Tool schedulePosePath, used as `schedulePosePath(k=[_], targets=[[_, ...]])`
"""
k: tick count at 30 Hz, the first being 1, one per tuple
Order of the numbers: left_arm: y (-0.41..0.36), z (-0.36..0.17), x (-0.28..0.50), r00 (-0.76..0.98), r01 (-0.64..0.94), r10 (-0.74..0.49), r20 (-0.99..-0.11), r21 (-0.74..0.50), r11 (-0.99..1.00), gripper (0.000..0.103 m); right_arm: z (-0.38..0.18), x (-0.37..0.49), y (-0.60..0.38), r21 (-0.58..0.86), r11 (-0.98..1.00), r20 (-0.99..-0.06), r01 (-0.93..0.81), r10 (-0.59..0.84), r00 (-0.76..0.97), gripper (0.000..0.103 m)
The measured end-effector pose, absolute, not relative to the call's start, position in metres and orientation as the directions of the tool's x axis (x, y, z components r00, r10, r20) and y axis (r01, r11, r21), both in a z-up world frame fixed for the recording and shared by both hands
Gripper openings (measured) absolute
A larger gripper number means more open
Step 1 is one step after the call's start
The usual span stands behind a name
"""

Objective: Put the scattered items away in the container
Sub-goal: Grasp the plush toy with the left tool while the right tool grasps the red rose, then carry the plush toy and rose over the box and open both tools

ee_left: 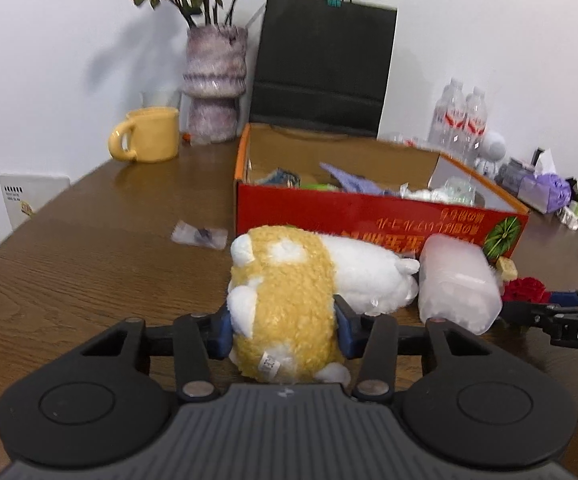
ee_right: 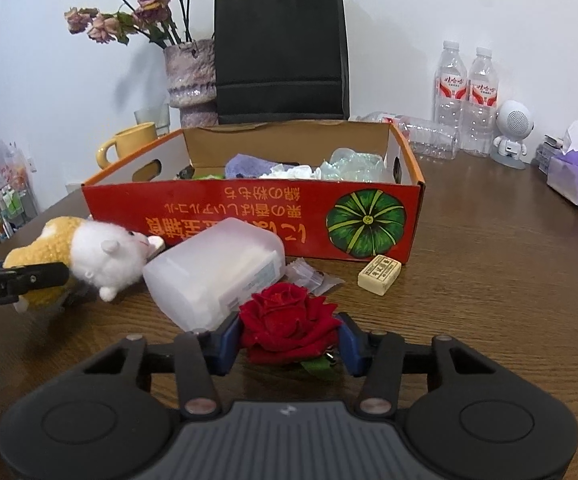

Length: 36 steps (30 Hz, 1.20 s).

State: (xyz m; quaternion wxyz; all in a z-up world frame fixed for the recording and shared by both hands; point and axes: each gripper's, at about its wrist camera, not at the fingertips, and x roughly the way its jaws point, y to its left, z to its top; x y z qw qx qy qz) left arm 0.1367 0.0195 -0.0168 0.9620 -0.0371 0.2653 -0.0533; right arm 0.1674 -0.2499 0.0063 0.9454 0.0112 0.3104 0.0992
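Plush toy (ee_left: pixel 285 300), yellow-and-white, fluffy, lies on its side on the brown wooden desk (ee_left: pixel 89 272), just in front of the red cardboard box (ee_left: pixel 369 216). Left gripper (ee_left: pixel 283 330) has its blue pads pressed into the yellow rear end of the toy, one on each side, fur bulging between them: jaws clamped on the plush. White head end points toward the box.

Right gripper (ee_right: pixel 289 342) sits around the red fabric rose (ee_right: pixel 287 320); both blue pads touch the petals, jaws clamped on the rose, green leaf poking out underneath. Rose rests on the desk near its front edge, just in front of a translucent white plastic container (ee_right: pixel 217 272) lying on its side.

Small cream-coloured wrapped block (ee_right: pixel 379 274) lies by the front right corner of the box. Clear crinkled wrapper (ee_right: pixel 313 276) sits between block and plastic container. Box is open-topped, already holding purple cloth, tissue and clear plastic.
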Motion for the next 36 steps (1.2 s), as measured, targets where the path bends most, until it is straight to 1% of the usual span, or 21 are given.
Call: schedulePosePath(k=[5, 10, 16, 21, 23, 27, 31, 36], targets=[[0.022, 0.008, 0.117, 0.889, 0.100, -0.140, -0.437, -0.114, 0.989, 0.048, 0.022, 0.152, -0.253, 0.093, 0.978, -0.545, -0.185, 0.206, 0.813, 0.049], [0.015, 0.038, 0.113, 0.911, 0.142, -0.173, -0.375, -0.109, 0.984, 0.048, 0.047, 0.145, -0.253, 0.095, 0.973, -0.477, -0.208, 0.228, 0.849, 0.049], [-0.001, 0.054, 0.140, 0.909, 0.178, -0.202, -0.364, -0.098, 0.979, 0.048, 0.080, 0.163, -0.254, 0.095, 0.971, -0.401, -0.219, 0.239, 0.884, 0.049], [-0.005, 0.058, 0.176, 0.904, 0.188, -0.218, -0.367, -0.115, 0.975, 0.048, 0.099, 0.192, -0.253, 0.100, 0.969, -0.366, -0.227, 0.248, 0.897, 0.049], [-0.007, 0.057, 0.191, 0.896, 0.192, -0.225, -0.383, -0.123, 0.974, 0.048, 0.102, 0.209, -0.253, 0.104, 0.969, -0.374, -0.224, 0.247, 0.894, 0.049], [-0.008, 0.050, 0.221, 0.873, 0.193, -0.232, -0.428, -0.134, 0.972, 0.048, 0.098, 0.245, -0.250, 0.097, 0.970, -0.419, -0.222, 0.242, 0.875, 0.049], [-0.007, 0.040, 0.252, 0.860, 0.168, -0.225, -0.458, -0.161, 0.973, 0.048, 0.087, 0.281, -0.248, 0.114, 0.969, -0.470, -0.220, 0.247, 0.847, 0.049], [-0.005, 0.026, 0.289, 0.838, 0.154, -0.237, -0.491, -0.204, 0.967, 0.048, 0.070, 0.321, -0.244, 0.132, 0.970, -0.510, -0.202, 0.241, 0.826, 0.049]])
